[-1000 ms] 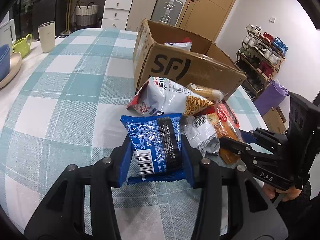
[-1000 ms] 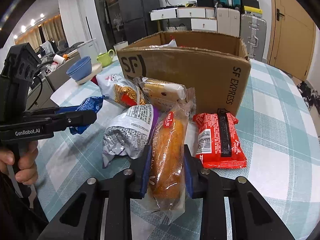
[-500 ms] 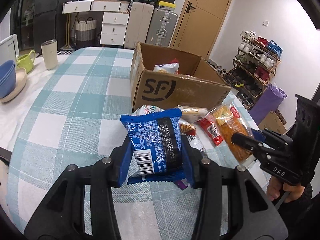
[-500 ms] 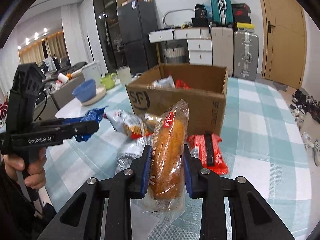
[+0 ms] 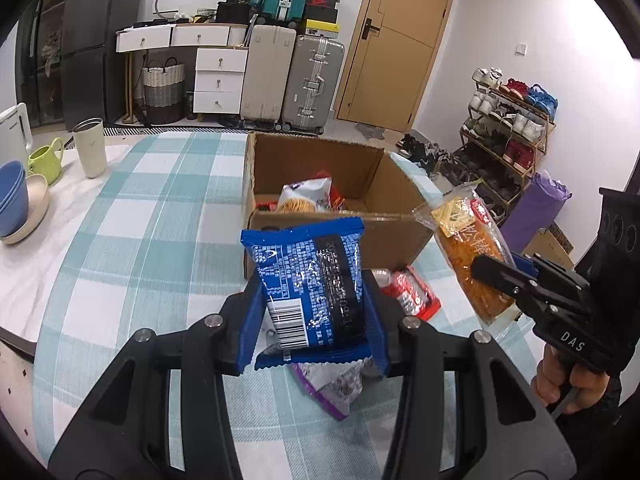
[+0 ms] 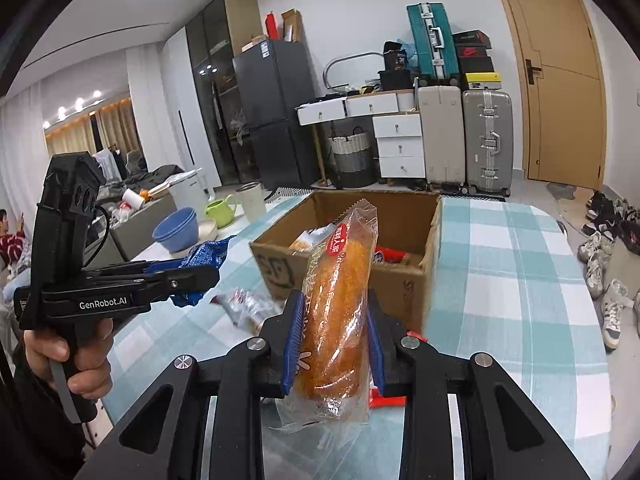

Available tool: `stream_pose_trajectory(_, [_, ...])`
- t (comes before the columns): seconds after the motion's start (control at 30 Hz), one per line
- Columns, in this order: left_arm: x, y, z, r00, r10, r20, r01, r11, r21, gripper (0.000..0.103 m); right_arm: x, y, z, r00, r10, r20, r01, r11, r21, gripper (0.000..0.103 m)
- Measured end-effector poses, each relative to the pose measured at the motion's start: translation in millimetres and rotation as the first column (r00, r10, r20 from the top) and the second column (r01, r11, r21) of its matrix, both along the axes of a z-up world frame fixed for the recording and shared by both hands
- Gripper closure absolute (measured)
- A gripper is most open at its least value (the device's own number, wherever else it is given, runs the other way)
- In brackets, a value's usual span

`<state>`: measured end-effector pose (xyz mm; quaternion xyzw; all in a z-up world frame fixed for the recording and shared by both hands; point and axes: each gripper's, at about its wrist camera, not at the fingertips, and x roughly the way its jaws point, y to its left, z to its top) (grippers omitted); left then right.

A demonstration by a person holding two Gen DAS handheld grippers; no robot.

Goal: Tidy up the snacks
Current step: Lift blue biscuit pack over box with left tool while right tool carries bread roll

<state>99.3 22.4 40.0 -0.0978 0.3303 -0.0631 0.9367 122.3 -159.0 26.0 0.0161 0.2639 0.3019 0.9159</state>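
Note:
My left gripper (image 5: 314, 300) is shut on a blue snack packet (image 5: 310, 284), held above the checked tablecloth in front of the open cardboard box (image 5: 400, 184). In the right wrist view this gripper (image 6: 200, 276) shows at the left with the blue packet (image 6: 206, 256). My right gripper (image 6: 332, 324) is shut on a wrapped orange bread roll (image 6: 338, 292), raised before the cardboard box (image 6: 400, 280). The left wrist view shows the bread roll (image 5: 466, 256) and right gripper (image 5: 496, 272) at the right. A few snacks lie inside the box.
On the table under the grippers lie a red packet (image 5: 412, 292) and a silver-purple packet (image 5: 332, 388). At the far left stand a tumbler (image 5: 90, 146), a green mug (image 5: 46, 158) and blue bowls (image 5: 12, 196). A shoe rack (image 5: 508, 136) lines the right wall.
Both grippers have risen from the table with their snacks held. The box and the room behind now show lower in both views, and the box's inside has come into sight.

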Motion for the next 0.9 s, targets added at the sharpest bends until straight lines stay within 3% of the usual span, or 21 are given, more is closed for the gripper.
stream_pose_trajectory(0.5, [68.7,-16.1,45.4,0.999,-0.030,0.030,0.030,0.999,0.013,0.061,55.8,-4.8,21.7,0.999,-0.038,0.000,0.038,0.999,0.037,0.075])
stream_pose_trajectory(0.9, [146.7,-13.2,48.1,0.999,-0.038,0.003,0.037,0.999,0.017,0.061,106.0,5.3,31.0,0.999,-0.039,-0.004,0.039,0.999,0.014,0.075])
